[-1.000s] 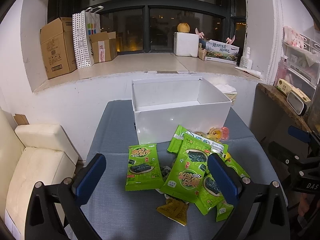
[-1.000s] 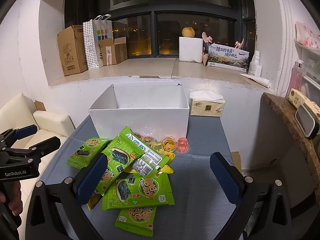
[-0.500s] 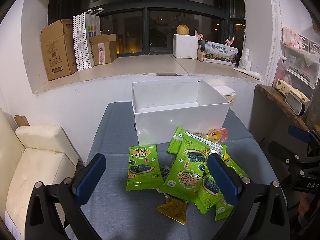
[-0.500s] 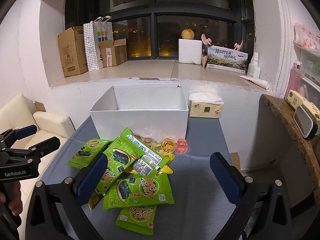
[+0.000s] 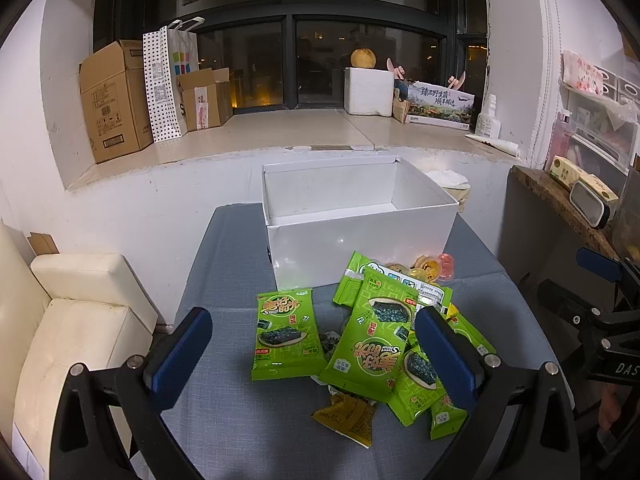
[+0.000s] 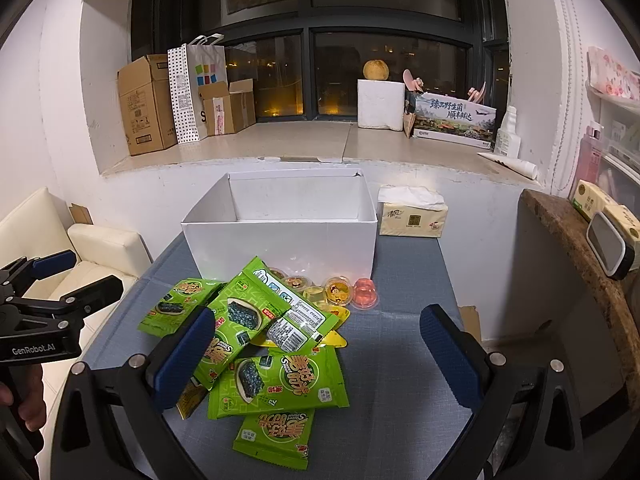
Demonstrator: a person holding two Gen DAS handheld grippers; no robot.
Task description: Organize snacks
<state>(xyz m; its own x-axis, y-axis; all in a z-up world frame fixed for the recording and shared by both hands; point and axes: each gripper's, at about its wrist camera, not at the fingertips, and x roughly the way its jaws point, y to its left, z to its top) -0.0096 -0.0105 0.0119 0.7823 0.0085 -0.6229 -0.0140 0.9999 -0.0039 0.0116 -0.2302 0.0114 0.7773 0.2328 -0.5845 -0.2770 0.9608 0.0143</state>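
Several green seaweed snack packets (image 5: pixel 372 340) (image 6: pixel 276 376) lie heaped on the grey tablecloth in front of an empty white box (image 5: pixel 352 236) (image 6: pixel 280 240). One packet (image 5: pixel 286 334) lies apart at the heap's left. Small jelly cups (image 6: pixel 340 290) (image 5: pixel 434 266) sit against the box front, and a yellow sachet (image 5: pixel 348 418) pokes out of the heap's near side. My left gripper (image 5: pixel 312 356) hovers open over the near packets. My right gripper (image 6: pixel 316 354) also stands open above the heap, holding nothing. The left gripper (image 6: pixel 52 312) shows at the right wrist view's left edge.
A tissue pack (image 6: pixel 412 218) sits right of the box. A cream sofa (image 5: pixel 76 320) stands left of the table, a brown stone counter (image 6: pixel 580 256) on the right. Cardboard boxes (image 5: pixel 116 100), a dotted paper bag (image 5: pixel 170 80) and a foam box (image 5: pixel 368 90) line the window ledge.
Both grippers have risen and drawn back slightly, so the box and heap sit a little lower in view. Nothing was grasped or moved.
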